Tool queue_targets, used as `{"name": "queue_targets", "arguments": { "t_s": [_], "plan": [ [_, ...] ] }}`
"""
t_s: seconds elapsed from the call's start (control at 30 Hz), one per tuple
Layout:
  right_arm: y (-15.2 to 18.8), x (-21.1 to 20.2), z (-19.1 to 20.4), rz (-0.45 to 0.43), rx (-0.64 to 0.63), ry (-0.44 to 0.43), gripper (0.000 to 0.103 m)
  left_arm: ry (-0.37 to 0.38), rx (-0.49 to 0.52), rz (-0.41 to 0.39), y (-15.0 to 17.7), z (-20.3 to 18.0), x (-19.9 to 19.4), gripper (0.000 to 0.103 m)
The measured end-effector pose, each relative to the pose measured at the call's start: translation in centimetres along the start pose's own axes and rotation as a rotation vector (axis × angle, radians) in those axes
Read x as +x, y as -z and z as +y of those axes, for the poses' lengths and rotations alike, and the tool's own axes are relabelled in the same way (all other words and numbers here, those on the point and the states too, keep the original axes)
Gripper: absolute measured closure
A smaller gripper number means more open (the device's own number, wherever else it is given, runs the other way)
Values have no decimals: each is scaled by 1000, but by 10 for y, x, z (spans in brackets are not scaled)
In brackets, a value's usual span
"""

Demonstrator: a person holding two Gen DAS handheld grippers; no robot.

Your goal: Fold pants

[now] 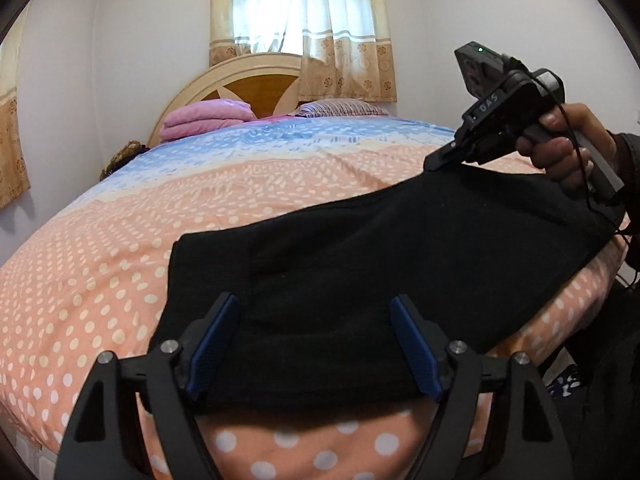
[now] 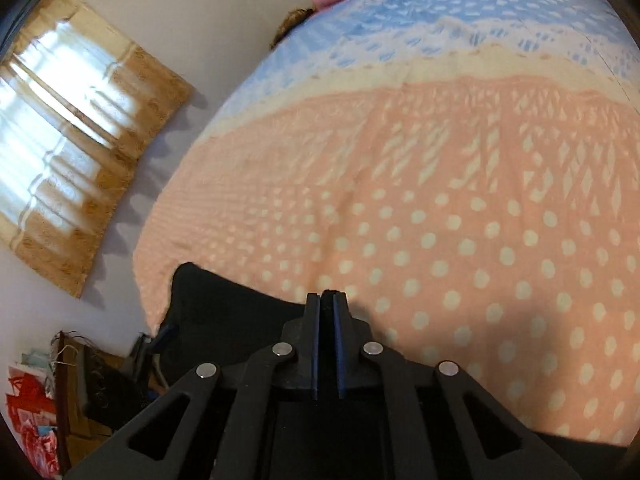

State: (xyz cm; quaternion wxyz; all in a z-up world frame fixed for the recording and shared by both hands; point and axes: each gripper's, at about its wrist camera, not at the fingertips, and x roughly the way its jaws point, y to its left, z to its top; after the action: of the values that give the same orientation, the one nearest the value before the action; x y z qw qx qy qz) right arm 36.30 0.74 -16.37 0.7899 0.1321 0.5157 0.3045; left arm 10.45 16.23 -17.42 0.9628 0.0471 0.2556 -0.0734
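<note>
The black pants are lying in a long folded band along the near edge of the bed, on its peach dotted cover, with one end under the left gripper and the other reaching toward the person's hand that is carrying the right gripper. The left gripper's jaws are standing wide apart over the near end of the cloth, gripping nothing. The right gripper's jaws are sitting together at the far edge of the pants; the right wrist view shows a dark sliver between the blue pads, so they are probably pinching a fold of fabric, though how much cloth they are catching is hard to tell. The main risk is a thin pinch: if only the top layer is being caught, lifting could be peeling the layers apart and undoing the fold. With the left jaws holding nothing down, a pull from the right could also be dragging the whole band over the bed's edge.
</note>
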Motion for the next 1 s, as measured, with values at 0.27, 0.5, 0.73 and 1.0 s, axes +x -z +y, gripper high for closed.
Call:
{"name": "queue_targets", "arguments": {
  "t_s": [0.27, 0.5, 0.73, 1.0],
  "plan": [
    [33, -65, -18, -88, -59, 41, 46, -36, 5, -5, -16, -16, -13, 16],
    [113, -258, -120, -302, 28, 274, 46, 34, 42, -35, -44, -50, -15, 3],
    [203, -429, -242, -514, 369, 737, 46, 146, 119, -45, -66, -103, -1, 3],
    [242, -437, -311, -511, 532, 628, 48, 246, 215, -16, -81, -158, 10, 3]
  ]
}}
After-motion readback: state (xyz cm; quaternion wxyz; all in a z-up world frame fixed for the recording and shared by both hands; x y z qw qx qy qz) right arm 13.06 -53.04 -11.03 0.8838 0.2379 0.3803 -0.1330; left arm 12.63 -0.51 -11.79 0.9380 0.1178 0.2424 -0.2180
